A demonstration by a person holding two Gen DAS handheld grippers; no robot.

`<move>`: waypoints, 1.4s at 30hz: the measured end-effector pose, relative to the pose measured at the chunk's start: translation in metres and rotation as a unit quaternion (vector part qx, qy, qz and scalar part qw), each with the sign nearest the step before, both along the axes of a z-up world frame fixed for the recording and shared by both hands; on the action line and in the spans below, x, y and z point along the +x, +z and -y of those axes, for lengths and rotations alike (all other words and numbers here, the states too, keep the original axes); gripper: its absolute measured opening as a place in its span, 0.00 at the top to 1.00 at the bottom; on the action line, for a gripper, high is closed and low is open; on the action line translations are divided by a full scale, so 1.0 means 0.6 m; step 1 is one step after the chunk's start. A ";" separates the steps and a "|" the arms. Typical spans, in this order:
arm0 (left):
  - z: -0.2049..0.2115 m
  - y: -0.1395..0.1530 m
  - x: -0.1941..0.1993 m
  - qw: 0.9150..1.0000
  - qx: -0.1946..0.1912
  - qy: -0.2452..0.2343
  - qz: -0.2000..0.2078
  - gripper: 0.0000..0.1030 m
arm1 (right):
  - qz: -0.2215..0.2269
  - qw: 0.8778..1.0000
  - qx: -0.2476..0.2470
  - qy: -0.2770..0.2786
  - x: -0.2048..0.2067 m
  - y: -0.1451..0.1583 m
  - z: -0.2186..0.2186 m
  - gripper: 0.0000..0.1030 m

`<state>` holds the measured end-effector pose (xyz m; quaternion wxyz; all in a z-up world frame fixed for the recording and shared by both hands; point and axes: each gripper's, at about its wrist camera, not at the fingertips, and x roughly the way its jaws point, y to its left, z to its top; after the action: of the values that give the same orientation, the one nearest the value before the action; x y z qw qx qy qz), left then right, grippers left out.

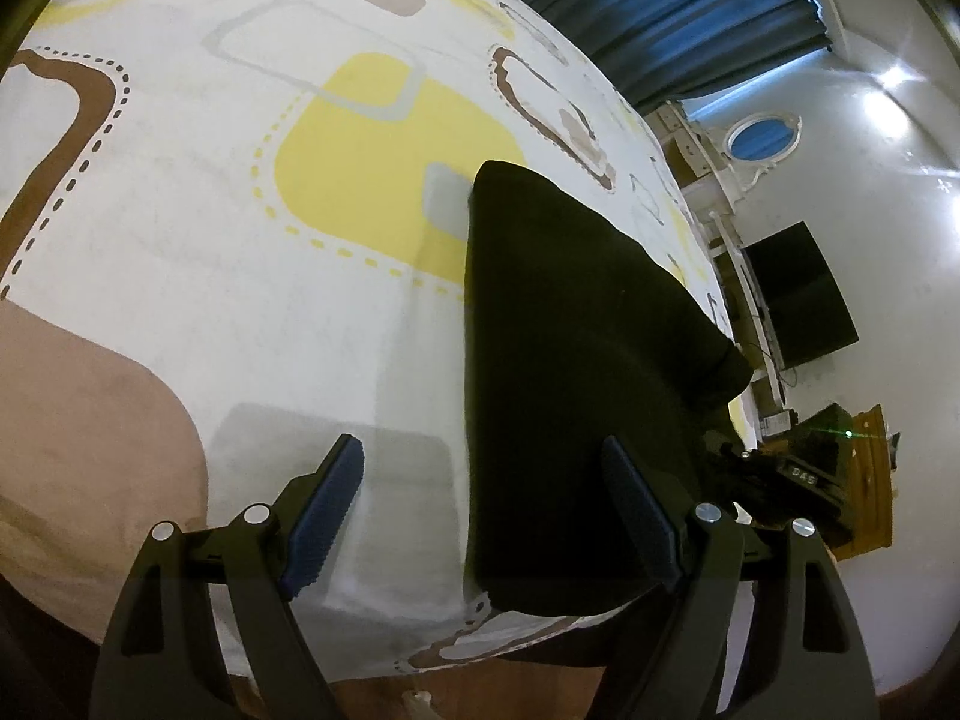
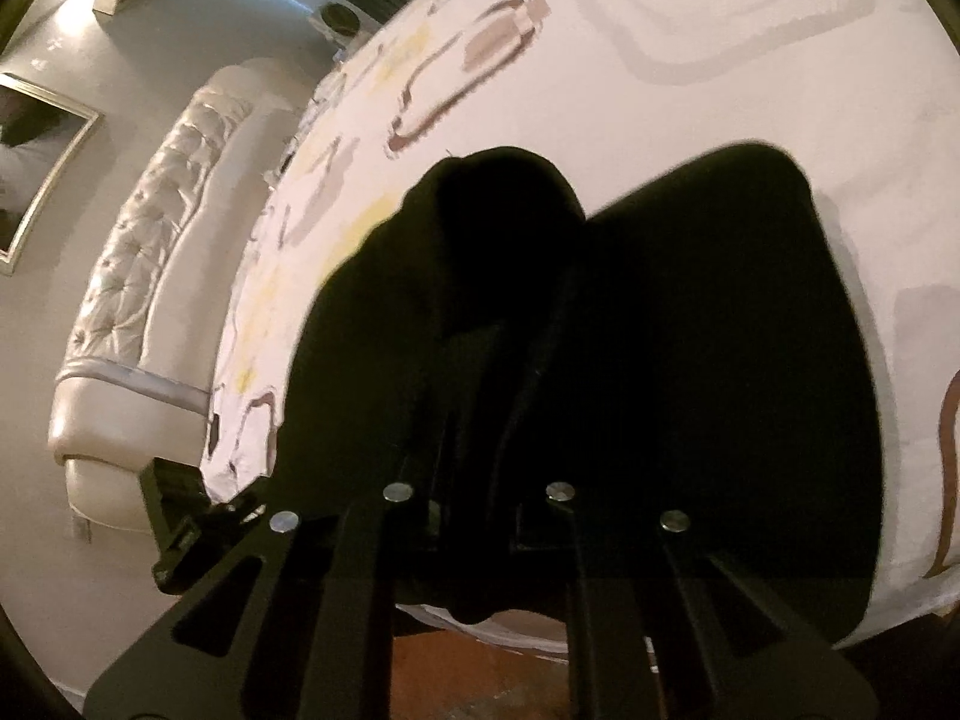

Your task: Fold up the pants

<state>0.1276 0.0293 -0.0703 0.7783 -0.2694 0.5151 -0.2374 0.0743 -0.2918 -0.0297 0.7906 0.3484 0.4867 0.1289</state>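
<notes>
The black pants point(image 1: 558, 372) lie on the patterned bed sheet point(image 1: 240, 240) near the bed's front edge, one part folded over. My left gripper point(image 1: 486, 516) is open, its blue pads wide apart just above the near end of the pants, holding nothing. In the right wrist view the pants point(image 2: 690, 330) fill the middle, with a raised bunched fold point(image 2: 492, 228). My right gripper point(image 2: 477, 516) is shut on the near edge of the pants; its fingertips are buried in the black cloth.
A white tufted headboard point(image 2: 150, 252) stands left of the bed. A blue curtain point(image 1: 660, 6), a dark screen point(image 1: 798, 294) and a wooden cabinet point(image 1: 864, 480) stand beyond the bed. Wooden floor point(image 2: 480, 672) shows below the bed edge.
</notes>
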 end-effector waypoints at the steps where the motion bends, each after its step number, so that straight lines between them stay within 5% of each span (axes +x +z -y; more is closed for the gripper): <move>1: 0.000 0.000 -0.001 1.000 0.001 0.000 0.000 0.22 | 0.005 1.000 0.003 -0.002 -0.002 0.005 0.005 0.89; 12: 0.034 0.014 -0.002 0.999 0.011 -0.029 0.010 0.22 | 0.025 0.999 -0.011 -0.046 -0.032 0.031 0.071 0.90; 42: 0.101 0.018 0.012 0.997 0.051 -0.064 0.014 0.22 | -0.007 0.996 0.021 -0.083 -0.050 -0.041 0.150 0.89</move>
<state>0.1350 -0.0311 -0.0595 0.7814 -0.1924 0.5315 -0.2645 0.0441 -0.3817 -0.0540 0.7876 0.4054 0.4587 0.0705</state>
